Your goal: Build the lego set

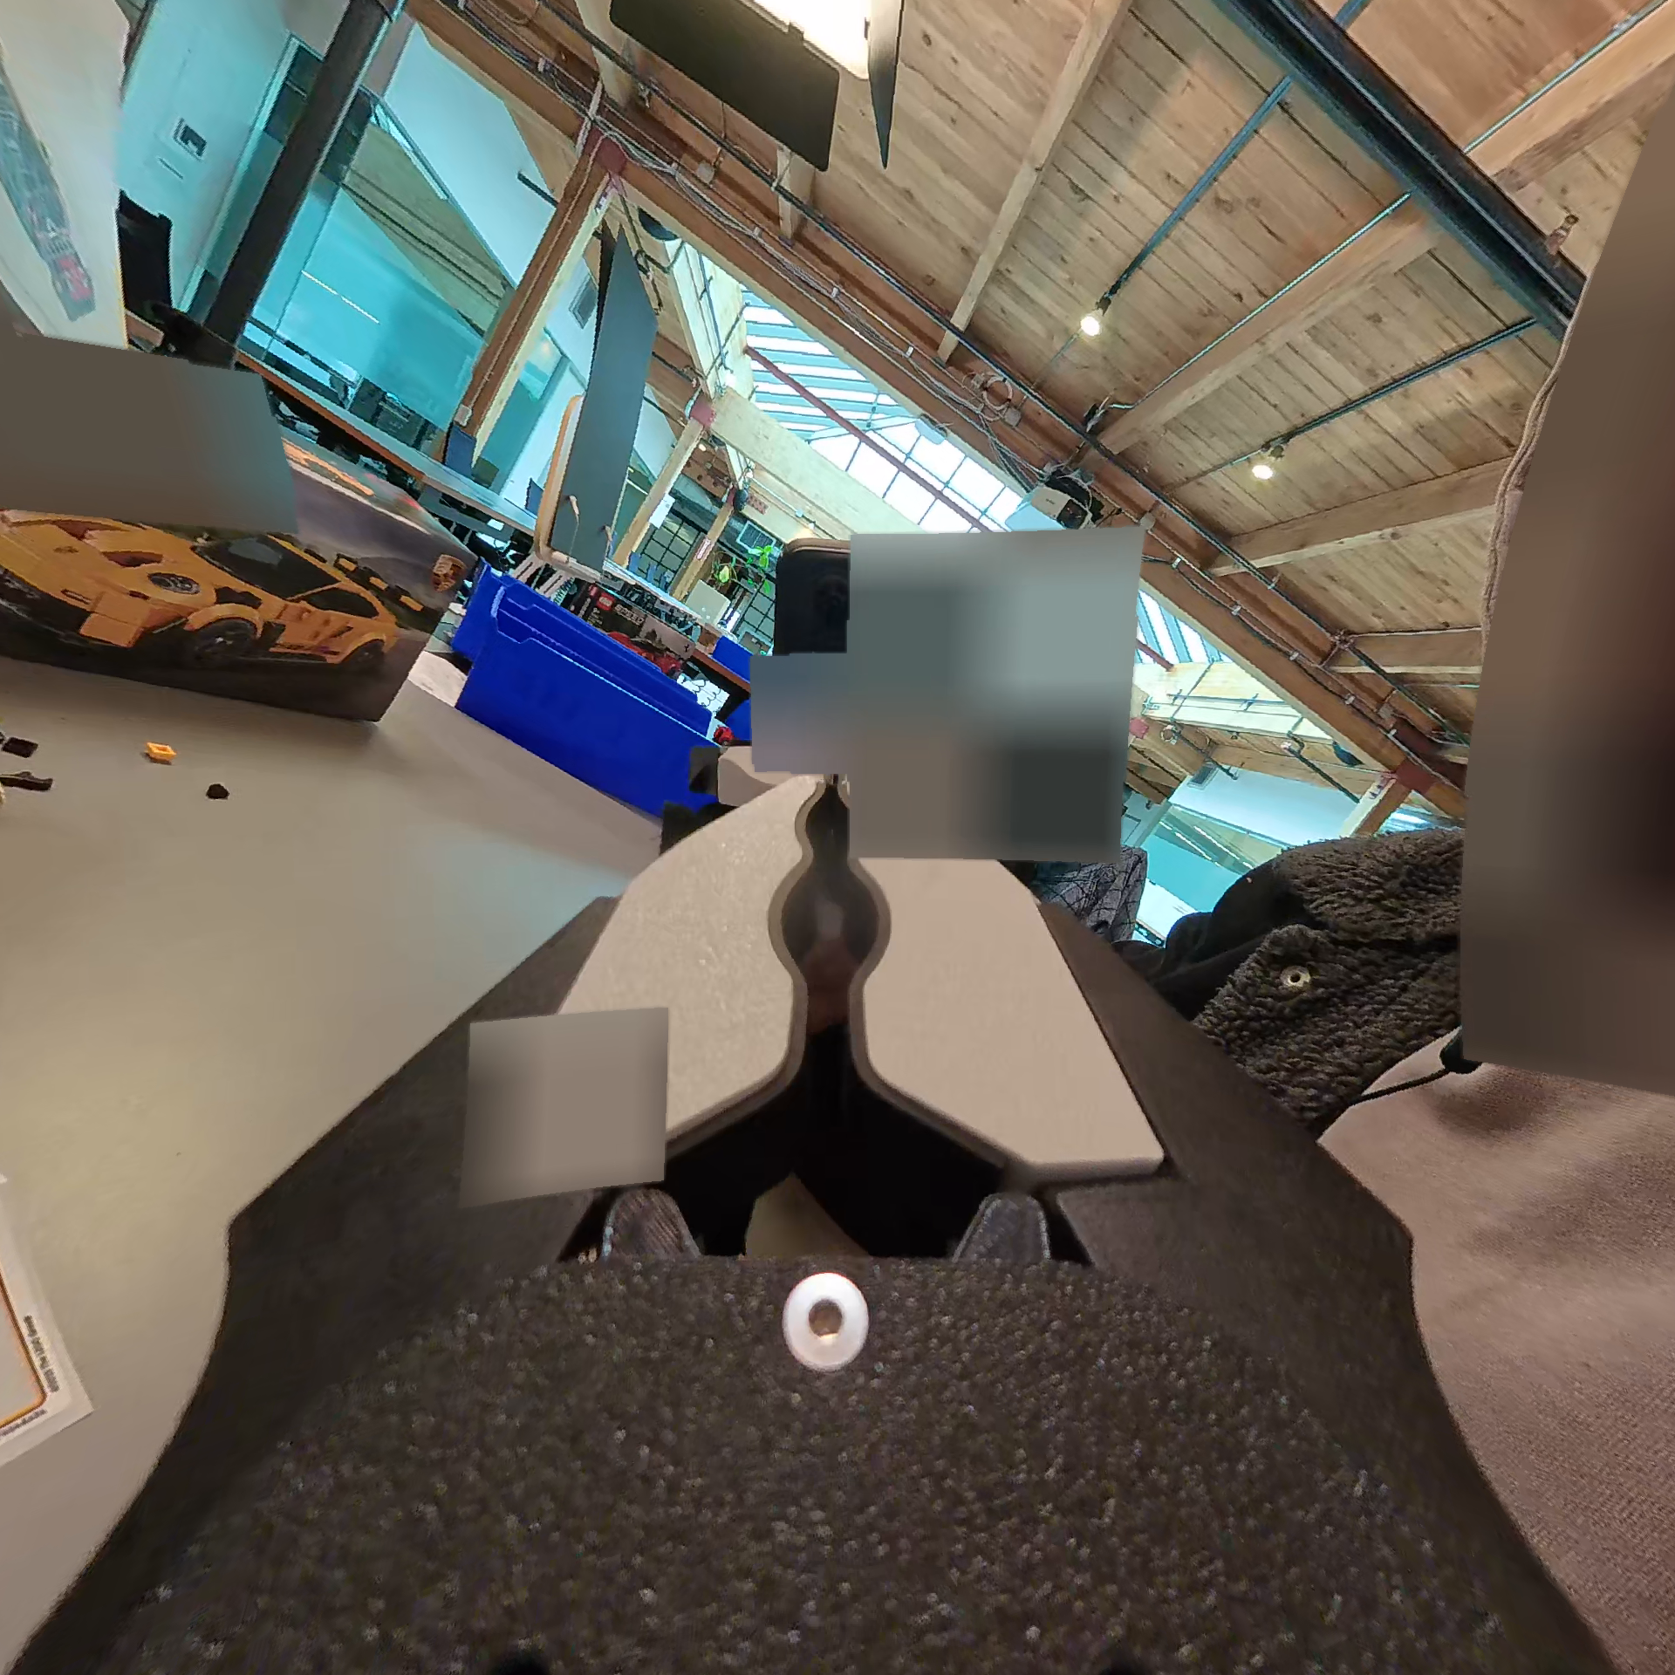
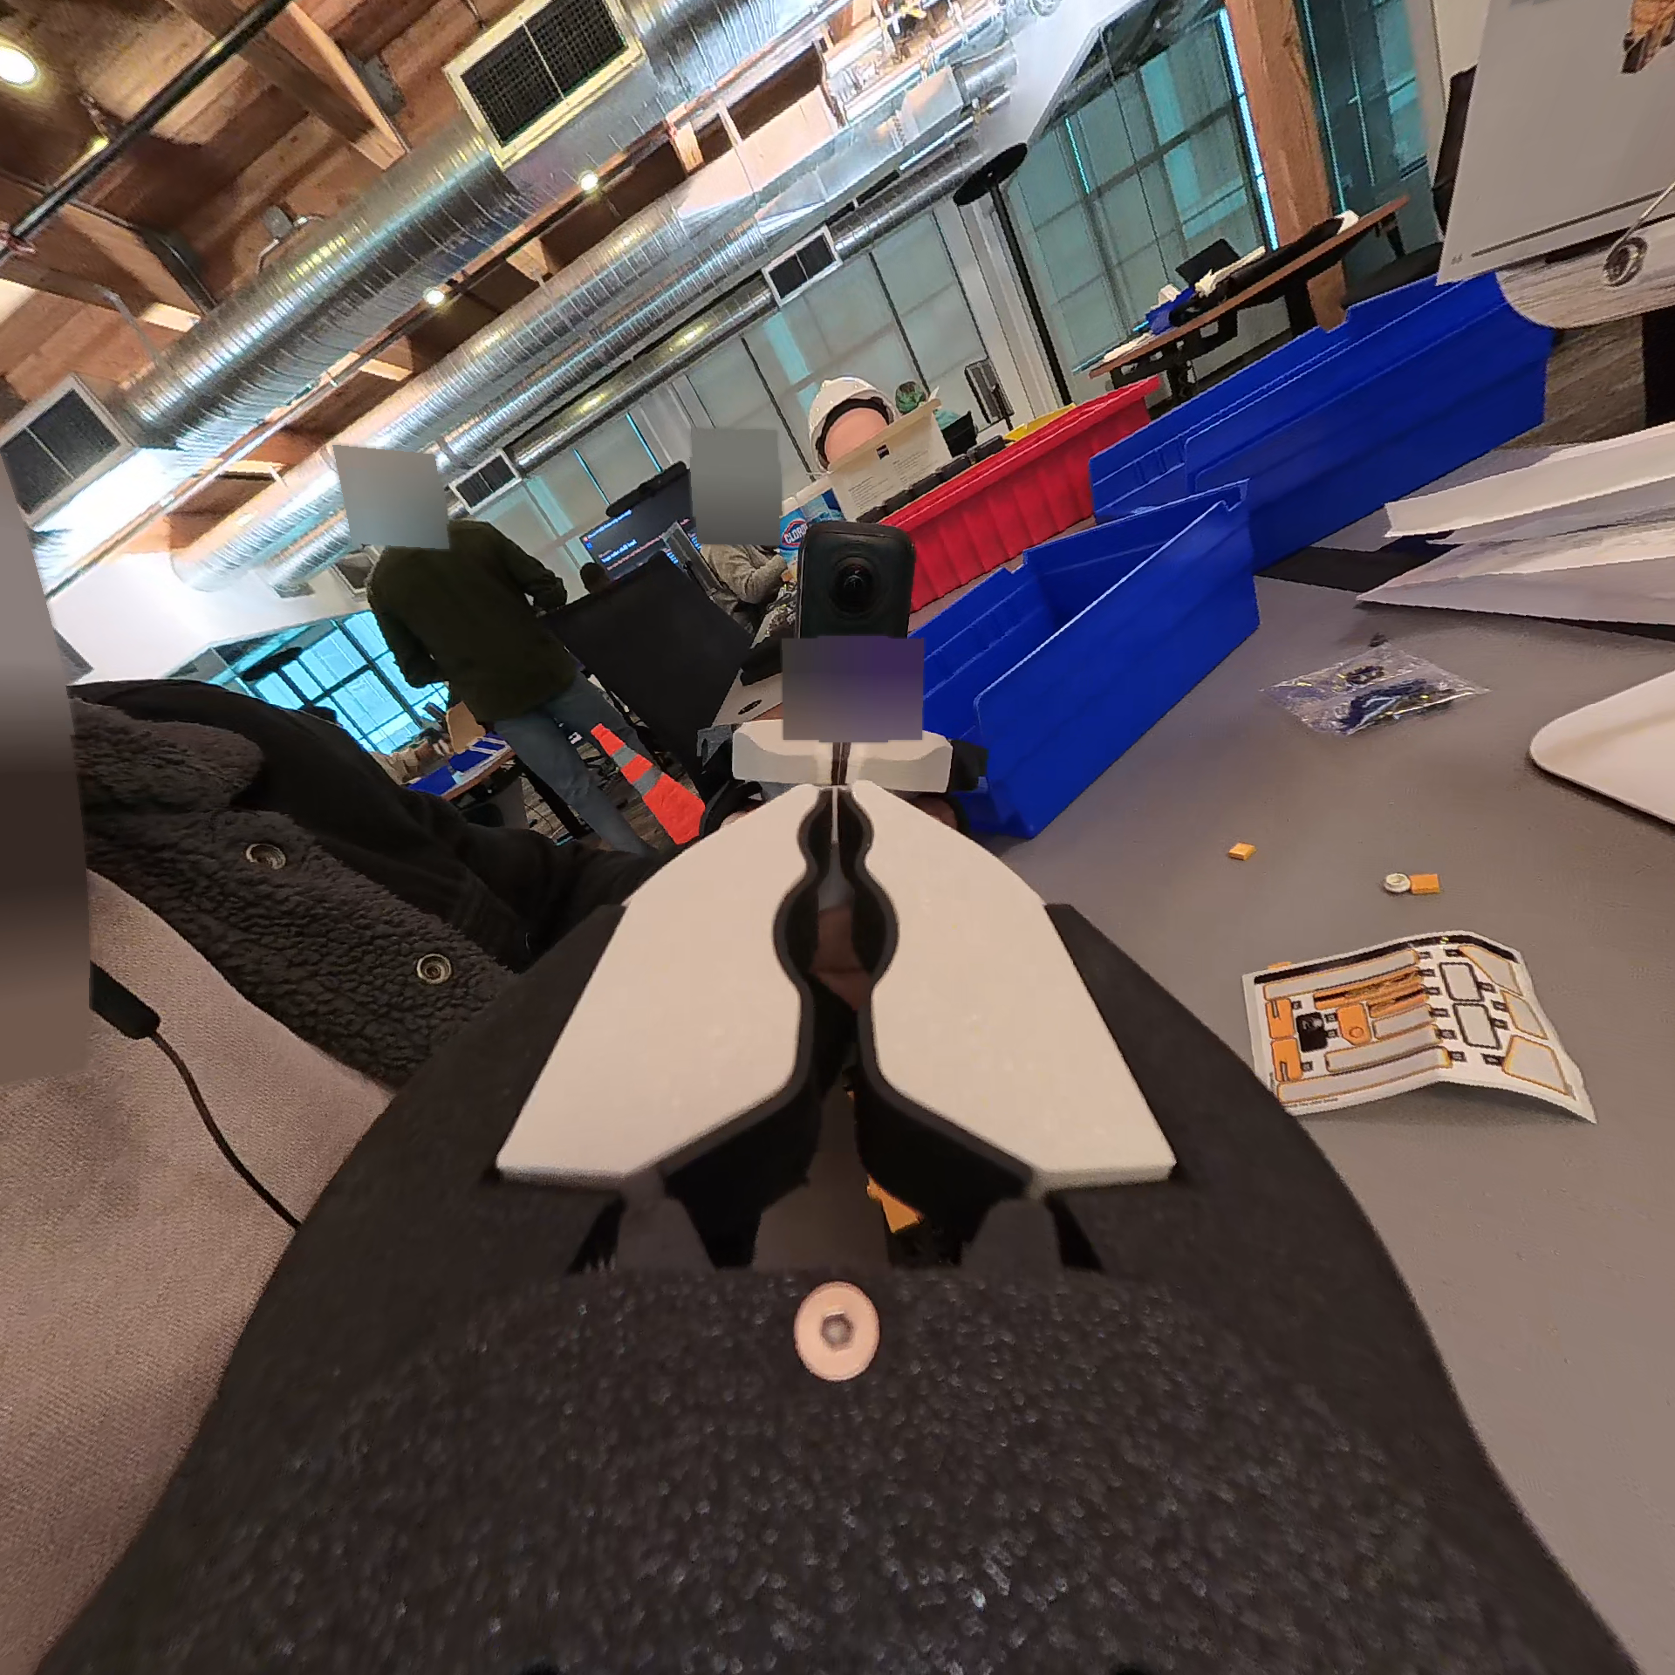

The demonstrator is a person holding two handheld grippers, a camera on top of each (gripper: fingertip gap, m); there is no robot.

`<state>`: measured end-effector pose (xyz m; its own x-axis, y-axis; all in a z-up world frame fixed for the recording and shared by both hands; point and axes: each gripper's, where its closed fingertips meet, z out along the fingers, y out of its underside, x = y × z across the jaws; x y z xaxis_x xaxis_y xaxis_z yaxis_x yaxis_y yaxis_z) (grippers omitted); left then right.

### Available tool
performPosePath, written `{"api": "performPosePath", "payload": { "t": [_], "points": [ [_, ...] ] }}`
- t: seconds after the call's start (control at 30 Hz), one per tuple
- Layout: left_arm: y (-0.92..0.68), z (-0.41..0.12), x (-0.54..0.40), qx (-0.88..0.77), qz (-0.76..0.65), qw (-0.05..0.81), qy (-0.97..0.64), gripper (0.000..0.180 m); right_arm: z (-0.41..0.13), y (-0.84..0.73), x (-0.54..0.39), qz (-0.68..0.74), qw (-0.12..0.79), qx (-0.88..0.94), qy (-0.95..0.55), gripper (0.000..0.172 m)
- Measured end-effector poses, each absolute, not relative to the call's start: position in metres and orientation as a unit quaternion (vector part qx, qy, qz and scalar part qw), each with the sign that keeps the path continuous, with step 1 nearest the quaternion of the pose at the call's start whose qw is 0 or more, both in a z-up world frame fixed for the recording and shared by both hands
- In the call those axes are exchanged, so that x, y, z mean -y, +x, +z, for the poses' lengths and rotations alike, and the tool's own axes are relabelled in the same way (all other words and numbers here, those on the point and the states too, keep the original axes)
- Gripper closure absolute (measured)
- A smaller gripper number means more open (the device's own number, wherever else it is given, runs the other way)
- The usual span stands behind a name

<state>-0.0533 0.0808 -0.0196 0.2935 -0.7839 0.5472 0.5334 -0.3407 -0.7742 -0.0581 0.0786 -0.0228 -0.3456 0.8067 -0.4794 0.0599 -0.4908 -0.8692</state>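
My left gripper [image 1: 829,790] and right gripper [image 2: 836,796] are raised above the grey table [image 1: 272,906] and point at each other, tips almost touching. Both sets of jaws are pressed together. The left gripper also shows in the right wrist view [image 2: 841,760], shut, with a thin dark line in its seam; I cannot tell what that is. Most of the right gripper is hidden in the left wrist view. Loose pieces lie on the table: an orange tile [image 1: 160,750], small black parts [image 1: 216,791], orange tiles [image 2: 1242,850] and a round grey piece [image 2: 1397,884]. A sticker sheet [image 2: 1414,1020] lies to the right.
The set's box [image 1: 208,607] with a yellow car stands at the back left. Blue bins [image 2: 1115,671] and a red bin [image 2: 997,489] line the far side. A plastic bag [image 2: 1369,693], white papers [image 2: 1541,535] and a white tray [image 2: 1613,752] lie right. A person's dark coat [image 2: 272,870] is close. Left and right tips are no more than a few centimetres apart. The round grey piece [image 2: 1397,884] is about equally far from each gripper, around 25 centimeters.
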Motion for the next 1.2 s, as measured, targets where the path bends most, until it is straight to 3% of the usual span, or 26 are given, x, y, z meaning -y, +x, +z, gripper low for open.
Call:
{"api": "performPosePath", "payload": {
  "t": [0.3, 0.37, 0.53, 0.63, 0.83, 1.07, 1.2],
  "points": [
    [-0.051, -0.024, -0.079, -0.138, -0.568, 0.556, -0.59, 0.18, -0.028, -0.056, -0.078, 0.691, 0.236, 0.443, -0.52, 0.172],
    [-0.049, -0.028, -0.077, -0.172, -0.544, 0.552, -0.608, 0.163, -0.034, -0.056, -0.08, 0.677, 0.214, 0.452, -0.54, 0.172],
    [-0.047, -0.05, -0.069, -0.29, -0.438, 0.533, -0.664, 0.148, -0.056, -0.051, -0.076, 0.644, 0.125, 0.475, -0.587, 0.172],
    [-0.054, -0.06, -0.067, -0.326, -0.391, 0.526, -0.681, 0.149, -0.071, -0.047, -0.069, 0.635, 0.062, 0.474, -0.608, 0.172],
    [-0.064, -0.107, -0.056, -0.402, -0.317, 0.45, -0.731, 0.142, -0.107, -0.039, -0.051, 0.596, -0.05, 0.475, -0.646, 0.172],
    [-0.058, -0.112, -0.056, -0.406, -0.314, 0.46, -0.725, 0.153, -0.111, -0.038, -0.041, 0.553, -0.121, 0.484, -0.667, 0.172],
    [-0.05, -0.105, -0.051, -0.376, -0.381, 0.439, -0.722, 0.164, -0.11, -0.041, -0.043, 0.545, -0.111, 0.495, -0.667, 0.172]
  ]
}}
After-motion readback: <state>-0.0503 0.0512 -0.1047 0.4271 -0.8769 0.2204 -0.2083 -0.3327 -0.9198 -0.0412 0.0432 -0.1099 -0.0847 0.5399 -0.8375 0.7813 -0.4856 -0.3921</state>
